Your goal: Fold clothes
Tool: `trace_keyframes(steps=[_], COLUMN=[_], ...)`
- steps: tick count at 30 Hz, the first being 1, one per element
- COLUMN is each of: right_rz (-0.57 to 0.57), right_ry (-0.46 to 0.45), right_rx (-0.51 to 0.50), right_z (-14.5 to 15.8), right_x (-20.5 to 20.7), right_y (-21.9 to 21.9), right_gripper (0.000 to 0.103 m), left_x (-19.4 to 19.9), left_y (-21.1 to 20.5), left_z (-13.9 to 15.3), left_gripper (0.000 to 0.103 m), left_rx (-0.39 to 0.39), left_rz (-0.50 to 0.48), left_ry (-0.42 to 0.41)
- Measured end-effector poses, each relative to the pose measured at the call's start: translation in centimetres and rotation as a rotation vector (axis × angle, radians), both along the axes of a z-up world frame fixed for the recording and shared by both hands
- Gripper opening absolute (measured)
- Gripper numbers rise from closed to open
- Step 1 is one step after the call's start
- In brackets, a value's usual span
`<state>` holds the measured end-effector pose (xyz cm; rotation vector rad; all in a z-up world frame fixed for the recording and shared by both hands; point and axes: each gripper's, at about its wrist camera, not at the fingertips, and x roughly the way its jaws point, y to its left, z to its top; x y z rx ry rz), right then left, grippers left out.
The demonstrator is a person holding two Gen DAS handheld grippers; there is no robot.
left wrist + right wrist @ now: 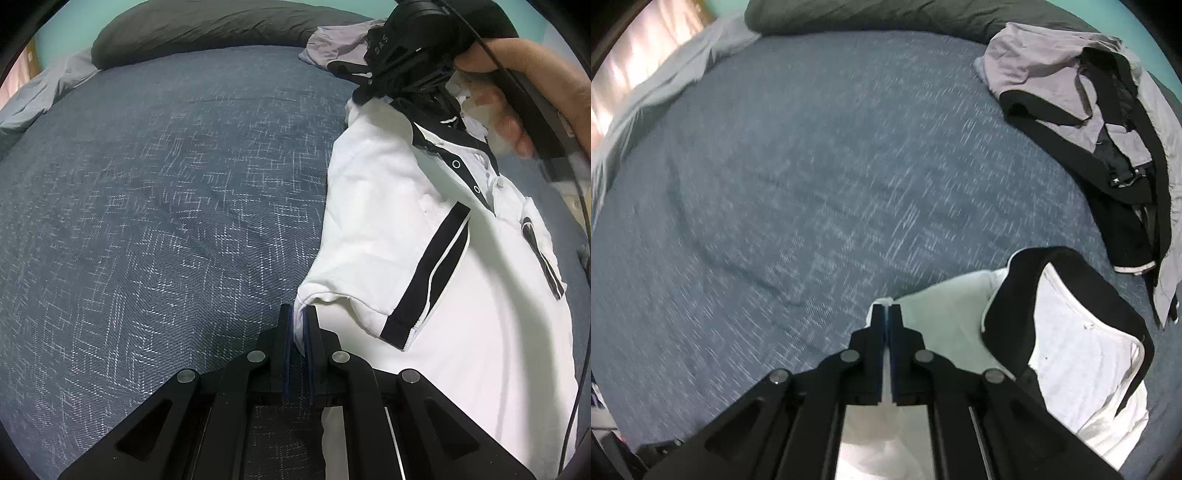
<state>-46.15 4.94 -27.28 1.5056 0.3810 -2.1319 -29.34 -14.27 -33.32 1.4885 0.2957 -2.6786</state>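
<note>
A white polo shirt [388,229] with a black collar [1015,291] and black sleeve bands [432,273] lies on the blue bedspread [166,184]. My left gripper [300,317] is shut on the shirt's side edge just below the sleeve. My right gripper [887,308] is shut on a white corner of the shirt [945,306] at the shoulder, left of the collar. In the left wrist view a person's hand [517,96] holds the right gripper over the collar end. The shirt's lower part is hidden behind both grippers.
A grey and black jacket [1089,110] lies crumpled at the far right of the bed. A dark pillow [192,33] runs along the head end. Pale sheet [646,110] shows at the left edge. Bare bedspread stretches left of the shirt.
</note>
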Motion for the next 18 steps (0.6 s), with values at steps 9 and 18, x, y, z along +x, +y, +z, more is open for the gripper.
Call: trace_keyframes(steps=[9,18], right_rz=[-0.074,-0.078], right_ry=[-0.035,-0.043], right_rx=[-0.064,-0.066], right_z=[0.2,0.2], right_x=[-1.2,-1.2], right_y=[1.7,2.3], right_gripper=[0.002,0.002], left_x=[0.1,0.1], left_y=[0.4,1.1], left_z=[0.4,0.1], left_gripper=[0.006,0.006], left_rx=[-0.019,-0.096], left_rz=[-0.011,-0.029], left_ry=[-0.005,-0.008])
